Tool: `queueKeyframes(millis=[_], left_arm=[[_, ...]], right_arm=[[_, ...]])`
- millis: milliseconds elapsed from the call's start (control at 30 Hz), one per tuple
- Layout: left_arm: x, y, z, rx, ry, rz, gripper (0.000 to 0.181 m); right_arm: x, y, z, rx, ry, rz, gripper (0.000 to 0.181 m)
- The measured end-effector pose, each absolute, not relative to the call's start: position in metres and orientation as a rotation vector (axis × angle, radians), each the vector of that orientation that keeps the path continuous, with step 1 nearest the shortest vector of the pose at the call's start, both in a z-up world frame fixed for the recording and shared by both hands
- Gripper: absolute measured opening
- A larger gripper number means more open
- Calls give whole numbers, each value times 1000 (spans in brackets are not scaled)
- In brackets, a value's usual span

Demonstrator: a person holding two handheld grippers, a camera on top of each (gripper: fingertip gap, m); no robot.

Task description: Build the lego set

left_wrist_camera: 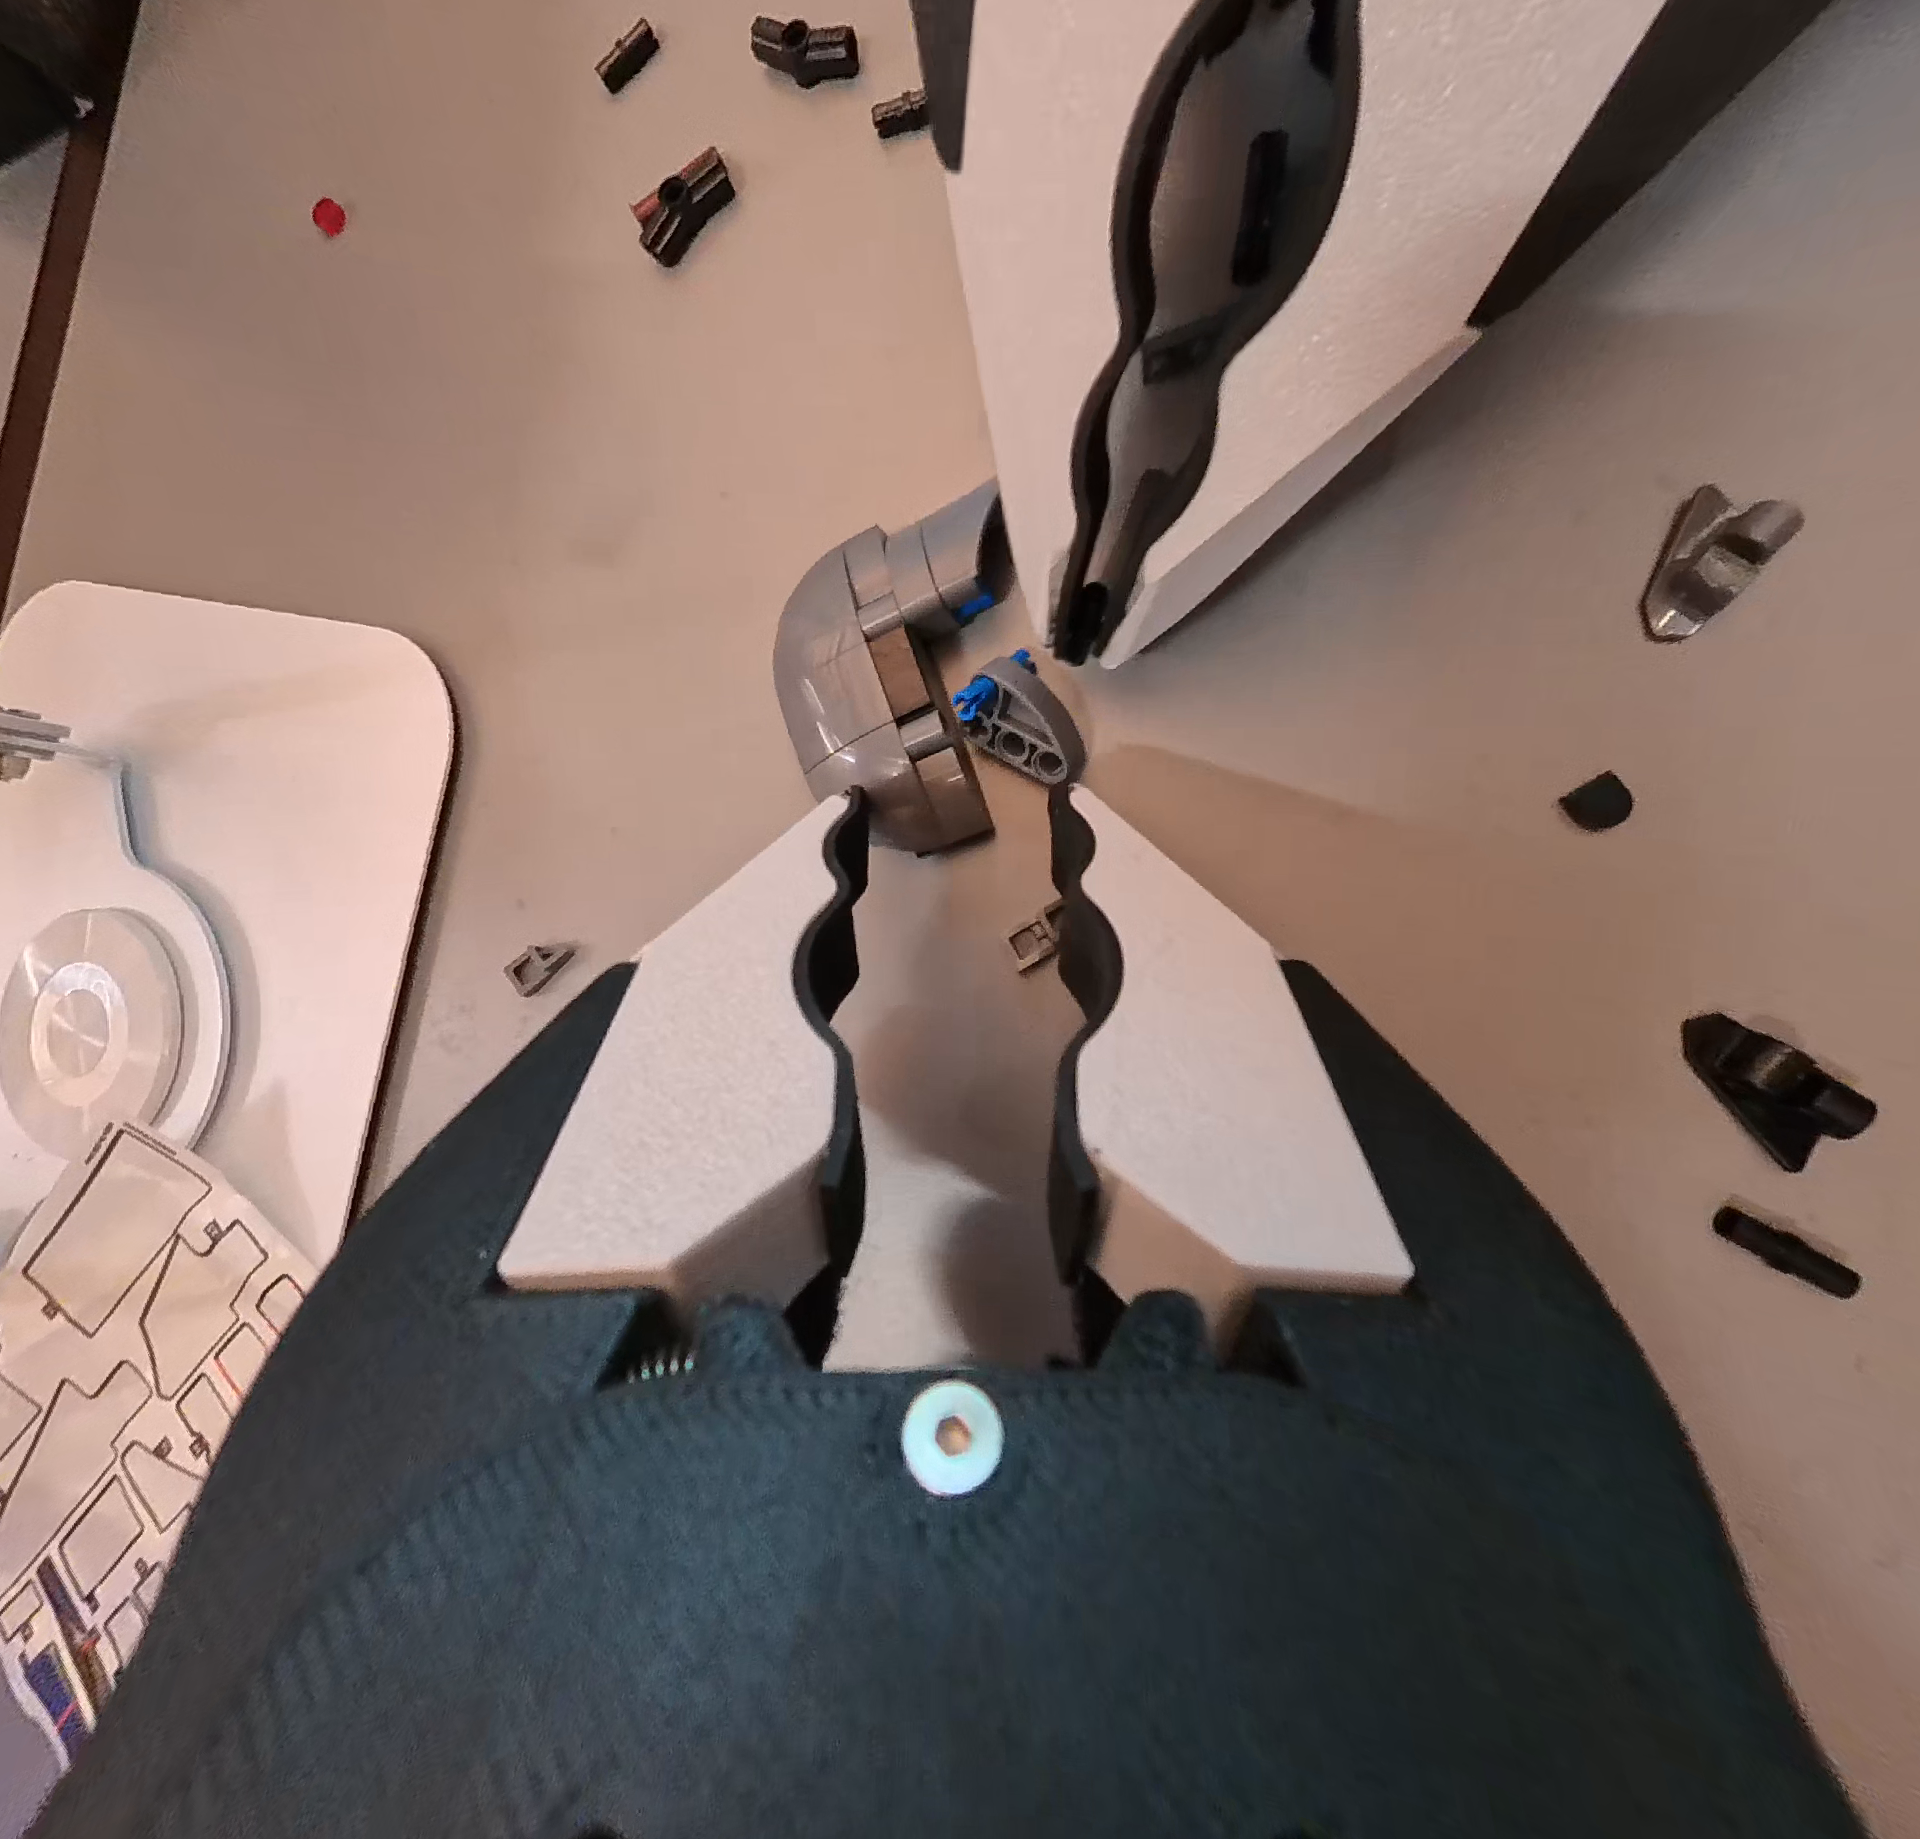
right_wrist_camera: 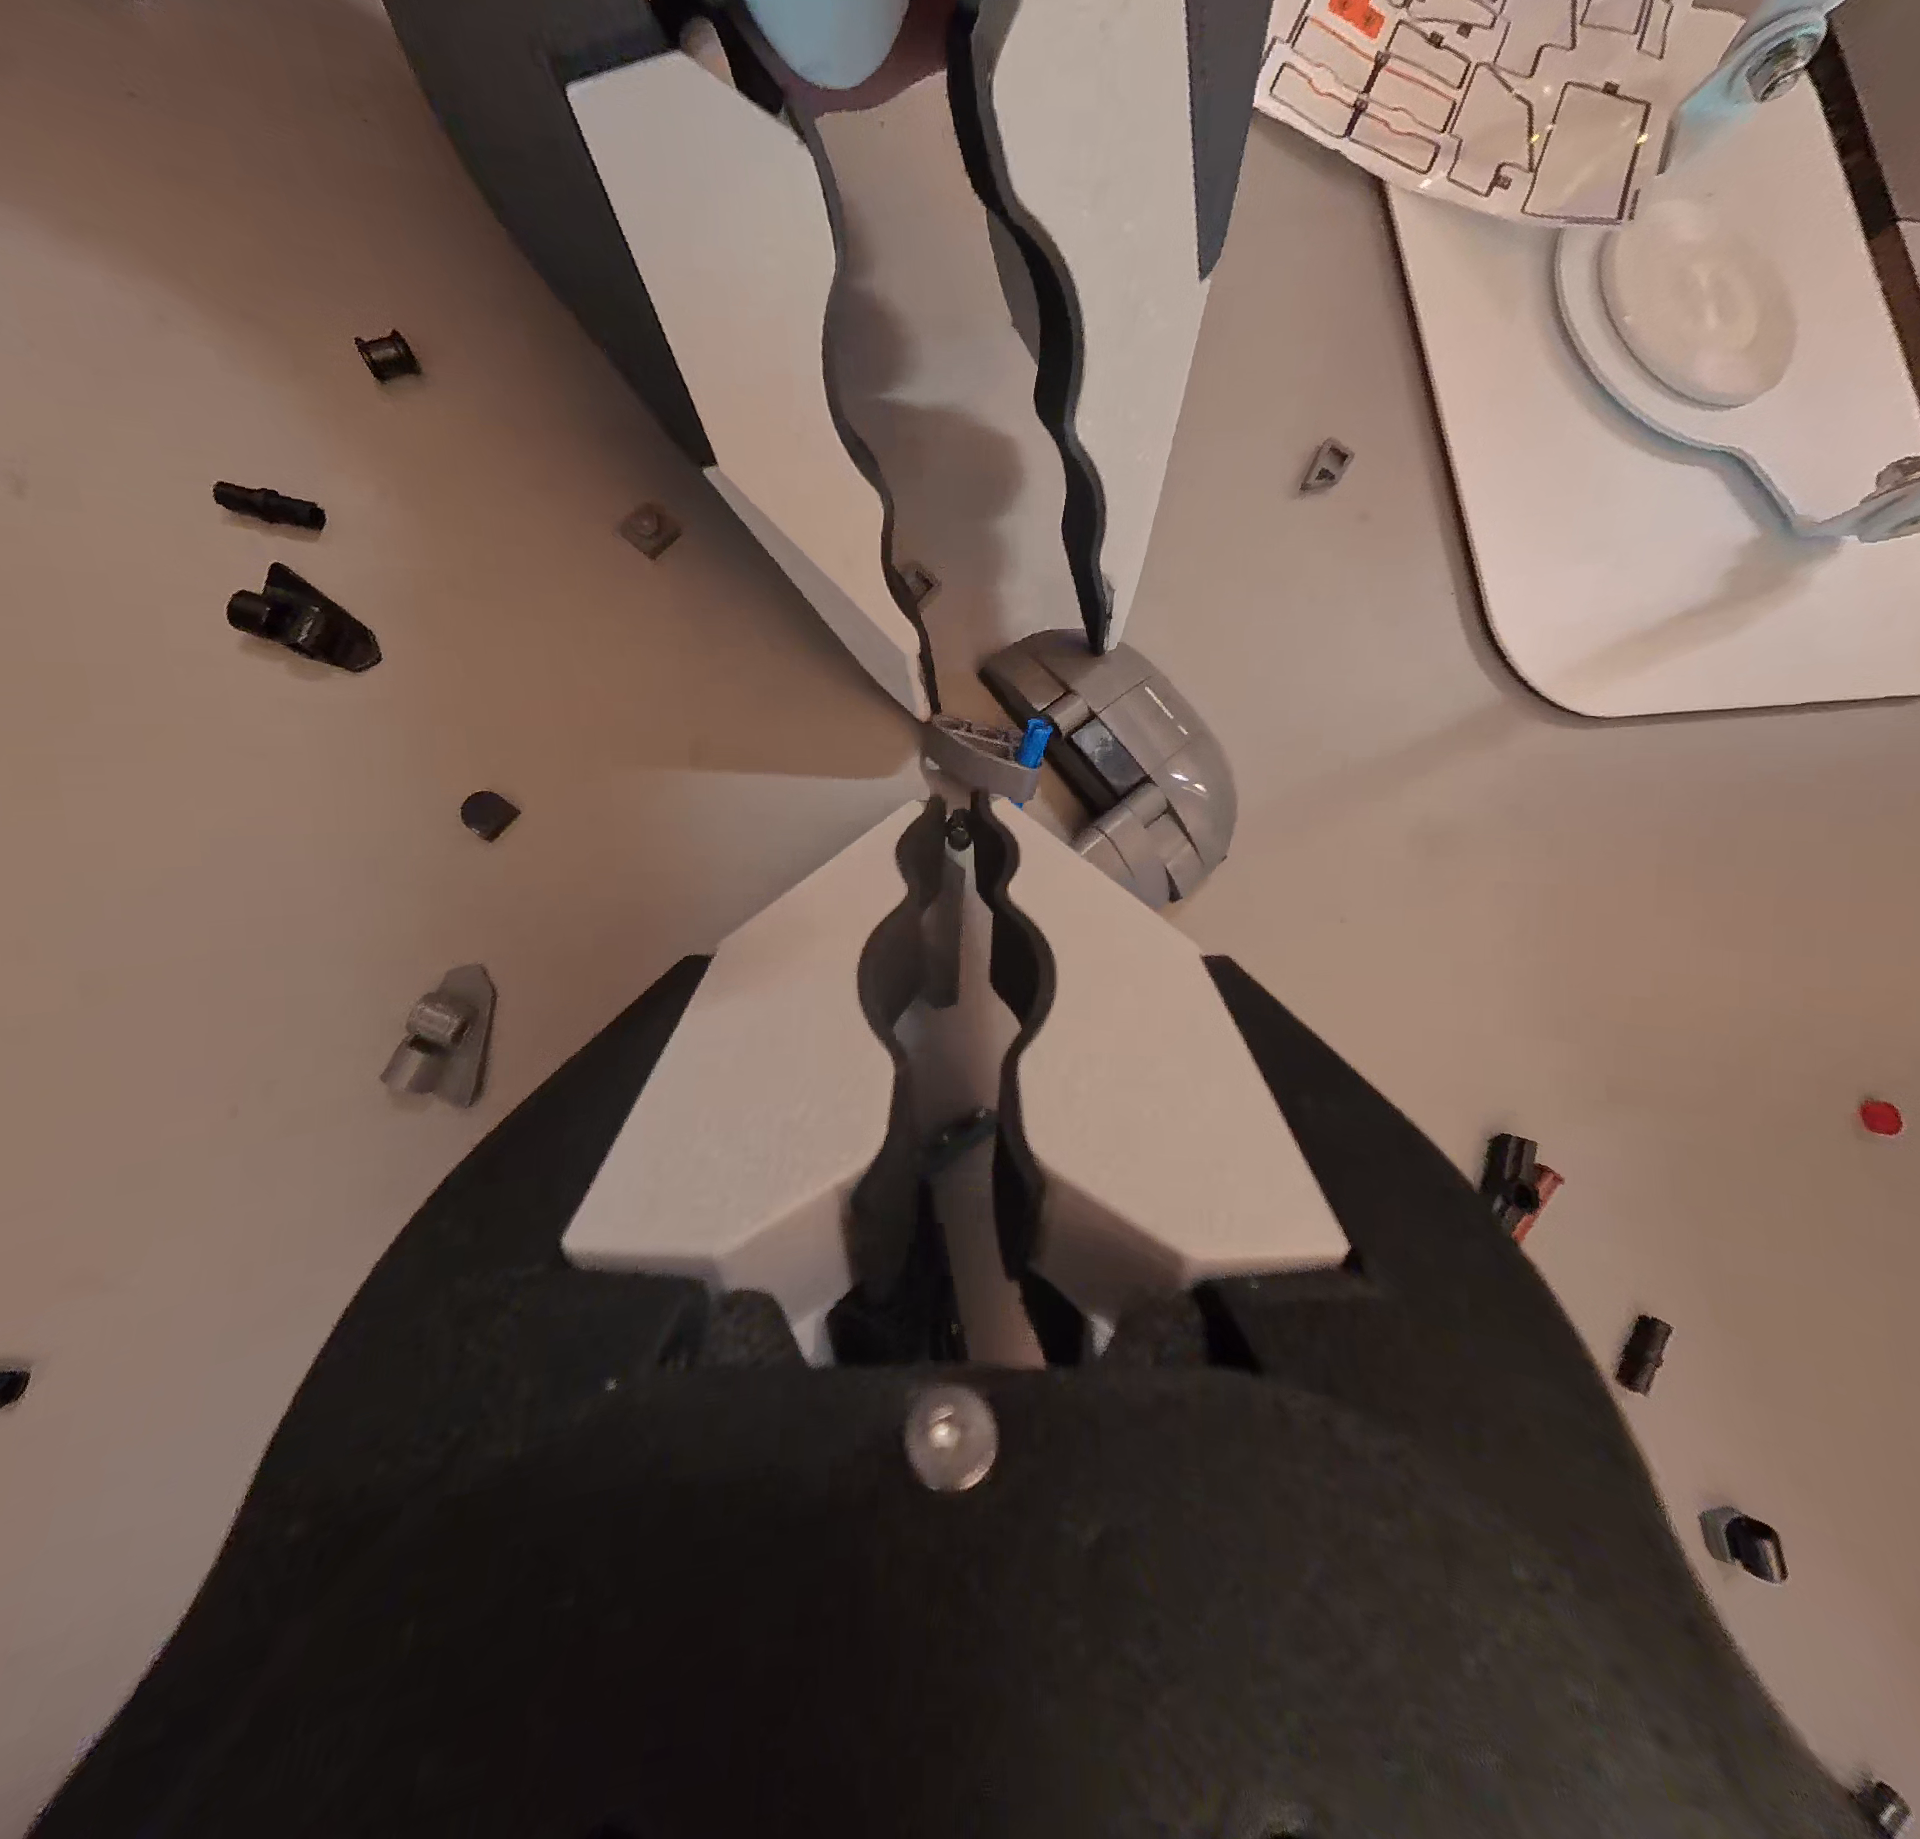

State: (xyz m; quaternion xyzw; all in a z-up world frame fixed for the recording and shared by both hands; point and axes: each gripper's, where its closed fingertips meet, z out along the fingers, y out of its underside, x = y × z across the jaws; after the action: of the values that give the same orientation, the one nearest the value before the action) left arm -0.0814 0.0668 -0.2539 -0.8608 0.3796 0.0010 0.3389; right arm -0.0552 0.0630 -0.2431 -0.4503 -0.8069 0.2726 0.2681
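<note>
Left hand-held gripper [left_wrist_camera: 951, 802] (jaws parted) steadies the grey assembly [left_wrist_camera: 878, 719] while the right hand-held gripper [right_wrist_camera: 951, 823], nearly clenched, presents a blue-pinned beam [right_wrist_camera: 982, 750]; pin alignment comes next.

beige tabletop [left_wrist_camera: 520, 439] — white board [left_wrist_camera: 343, 750], warm light

Curved assembly [left_wrist_camera: 831, 693], centre of the table [left_wrist_camera: 499, 418]: mid-grey shells with one darker grey panel. Small holed beam [left_wrist_camera: 1023, 735] beside it: light grey, with bright blue pins [right_wrist_camera: 1033, 738]. Table: pale beige. Round stud [left_wrist_camera: 328, 216] toward one table edge: red. Loose connectors [left_wrist_camera: 686, 202]: black. Sticker sheet [right_wrist_camera: 1475, 64] at a table corner: white, patterned with black outlines and orange accents. Gripper fingers [left_wrist_camera: 717, 1051]: white faces, black wavy pads.
</note>
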Motion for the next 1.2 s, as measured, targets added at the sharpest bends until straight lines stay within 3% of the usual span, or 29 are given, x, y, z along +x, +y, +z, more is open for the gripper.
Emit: queueKeyframes(millis=[367, 567, 867, 1200], left_arm=[[-74, 64, -254, -2245, 1003, 6, 30], [-77, 71, -243, -2192, 988, 98, 38], [-51, 67, -237, -2080, 1131, 134, 20], [-51, 68, -249, -2133, 1128, 127, 17]], right_arm=[[-63, 55, -246, -1194, -2174, 738, 3], [-59, 68, -234, -1228, -2113, 764, 3], [-53, 82, -238, -1303, -2091, 742, 3], [-56, 78, -249, -1328, -2124, 730, 6]])
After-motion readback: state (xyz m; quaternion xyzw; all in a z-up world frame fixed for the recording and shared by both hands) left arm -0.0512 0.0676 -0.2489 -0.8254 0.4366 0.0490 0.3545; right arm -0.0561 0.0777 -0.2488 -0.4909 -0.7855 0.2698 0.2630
